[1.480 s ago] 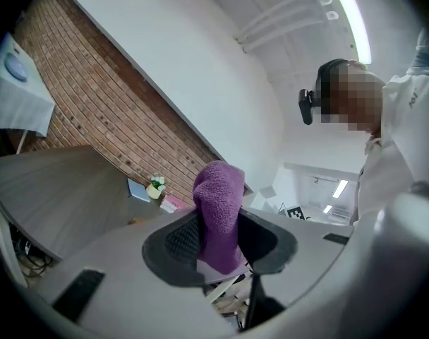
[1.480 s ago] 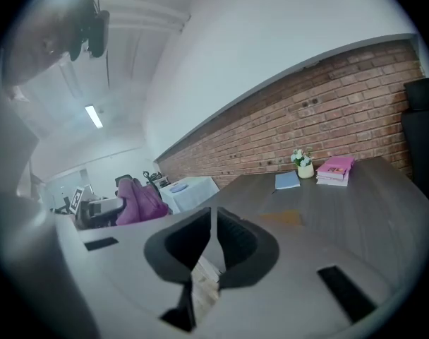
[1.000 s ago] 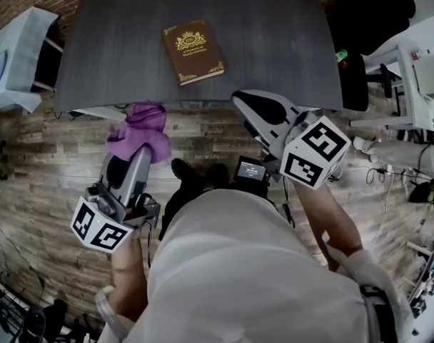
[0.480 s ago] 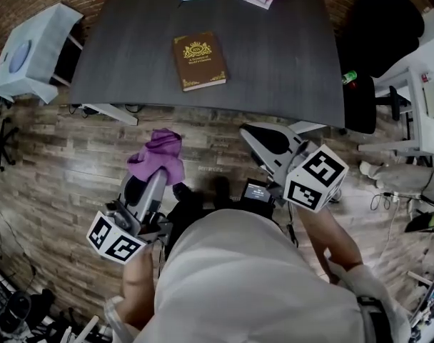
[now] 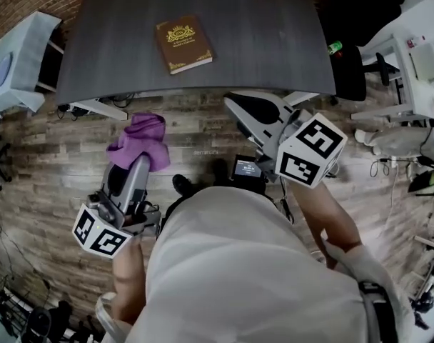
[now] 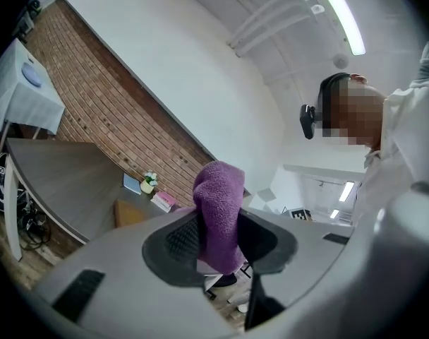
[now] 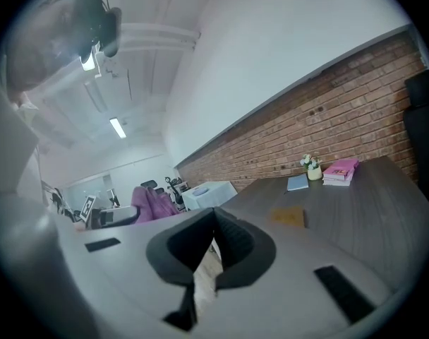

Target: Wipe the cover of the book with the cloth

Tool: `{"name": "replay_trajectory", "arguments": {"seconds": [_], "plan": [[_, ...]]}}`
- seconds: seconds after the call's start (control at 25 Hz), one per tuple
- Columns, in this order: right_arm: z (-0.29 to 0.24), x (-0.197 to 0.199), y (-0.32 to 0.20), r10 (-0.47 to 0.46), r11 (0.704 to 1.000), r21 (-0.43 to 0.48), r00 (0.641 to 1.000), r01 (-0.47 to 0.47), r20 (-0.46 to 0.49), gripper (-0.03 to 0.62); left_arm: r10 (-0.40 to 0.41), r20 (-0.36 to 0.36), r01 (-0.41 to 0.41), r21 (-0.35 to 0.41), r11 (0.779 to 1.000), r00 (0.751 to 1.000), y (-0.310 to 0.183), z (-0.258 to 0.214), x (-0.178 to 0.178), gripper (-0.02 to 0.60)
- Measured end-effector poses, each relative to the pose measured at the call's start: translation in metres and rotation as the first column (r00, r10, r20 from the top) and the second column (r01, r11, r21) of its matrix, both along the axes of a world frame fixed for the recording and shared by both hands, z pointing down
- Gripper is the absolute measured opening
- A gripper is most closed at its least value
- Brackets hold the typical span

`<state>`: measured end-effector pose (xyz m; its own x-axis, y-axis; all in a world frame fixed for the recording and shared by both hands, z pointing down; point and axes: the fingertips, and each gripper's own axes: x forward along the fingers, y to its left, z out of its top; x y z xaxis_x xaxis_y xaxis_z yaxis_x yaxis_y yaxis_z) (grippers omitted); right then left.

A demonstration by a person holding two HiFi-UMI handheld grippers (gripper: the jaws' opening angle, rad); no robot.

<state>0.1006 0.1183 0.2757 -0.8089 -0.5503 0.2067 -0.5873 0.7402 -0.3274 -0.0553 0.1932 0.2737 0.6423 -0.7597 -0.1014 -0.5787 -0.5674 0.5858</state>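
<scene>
Since half a second ago my head view has slid: the table [image 5: 274, 41] and its one brown book [image 5: 183, 43] now sit further up and left. The book lies flat, well apart from my two grippers. My left gripper [image 5: 136, 159] pinches the one purple cloth [image 5: 140, 138]. My right gripper [image 5: 235, 104] is closed on nothing (jaws meeting). The tabletop is dark grey, with a plank floor [image 5: 46, 156] and a brick wall [image 7: 327, 119].

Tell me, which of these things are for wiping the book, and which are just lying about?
For the job: brown book on the dark table; purple cloth, clamped in the left gripper; right gripper, shut and empty.
Lying about: blue book, pink books, flower pot, white side table, black chair.
</scene>
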Motion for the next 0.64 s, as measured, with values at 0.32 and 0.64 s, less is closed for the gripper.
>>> {"name": "replay_trajectory", "arguments": {"seconds": [0.32, 0.64], "plan": [[0.002, -0.016, 0.016, 0.043, 0.999, 0.003, 0.999, -0.043, -0.02, 0.014, 0.063, -0.008, -0.063, -0.003, 0.998, 0.998, 0.008, 0.003, -0.014, 0.134], [0.004, -0.024, 0.021, 0.057, 0.998, 0.011, 0.998, -0.057, -0.032, 0.014, 0.107, -0.012, -0.107, -0.004, 0.994, 0.994, 0.008, 0.004, -0.017, 0.133]]}}
